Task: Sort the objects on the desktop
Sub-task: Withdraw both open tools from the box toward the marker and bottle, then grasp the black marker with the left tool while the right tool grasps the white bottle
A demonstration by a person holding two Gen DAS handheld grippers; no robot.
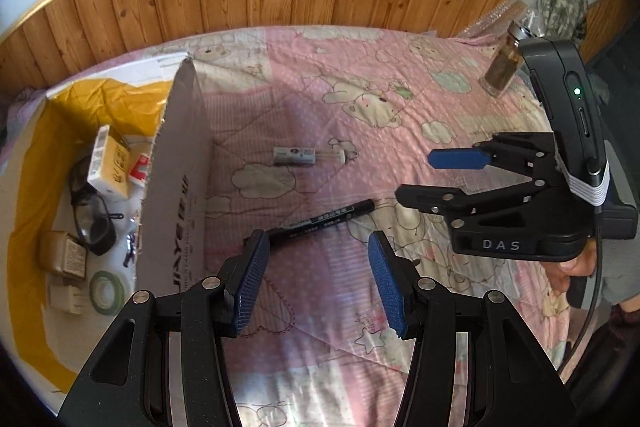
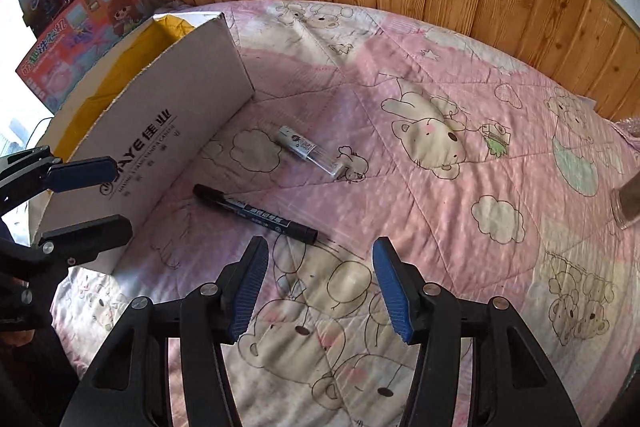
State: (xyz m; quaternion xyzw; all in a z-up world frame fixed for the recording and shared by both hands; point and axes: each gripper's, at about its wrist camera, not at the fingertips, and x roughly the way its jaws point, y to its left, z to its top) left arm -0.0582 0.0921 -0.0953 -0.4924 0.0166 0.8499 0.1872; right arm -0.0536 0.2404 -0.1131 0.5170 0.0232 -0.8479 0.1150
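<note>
Both grippers hung empty over the bed, angled down at the quilt. The left gripper (image 1: 318, 281) stood with its jaws wide apart and nothing between them; its left pad sat just over the near end of the black marker (image 1: 320, 223), apparently lined up for a pick. The right gripper (image 2: 320, 285) was also parted, somewhat short of its widest, with only quilt between the pads and the marker's (image 2: 256, 215) capped end lying just beyond them. Its body carried the raised letters "DAS" in the left wrist view.

The marker lay slantwise near the middle of the pink bear-print quilt (image 2: 460, 219), close to the box wall; its barrel bore a white label too small to read. Just past it lay a small glass vial (image 2: 306, 149) with a grey printed label, also illegible, likewise waiting to be sorted.

The cardboard box (image 2: 188, 131) stood open toward the bed's left edge, probably as the sorting bin, its side printed "JIAYE 佳业". It already held a yellow-and-white packet (image 1: 108, 163), black glasses (image 1: 92, 223), a roll of green tape (image 1: 106, 293) and small boxes. A glass jar (image 1: 502, 67) stood upright near the far right corner of the bed.
</note>
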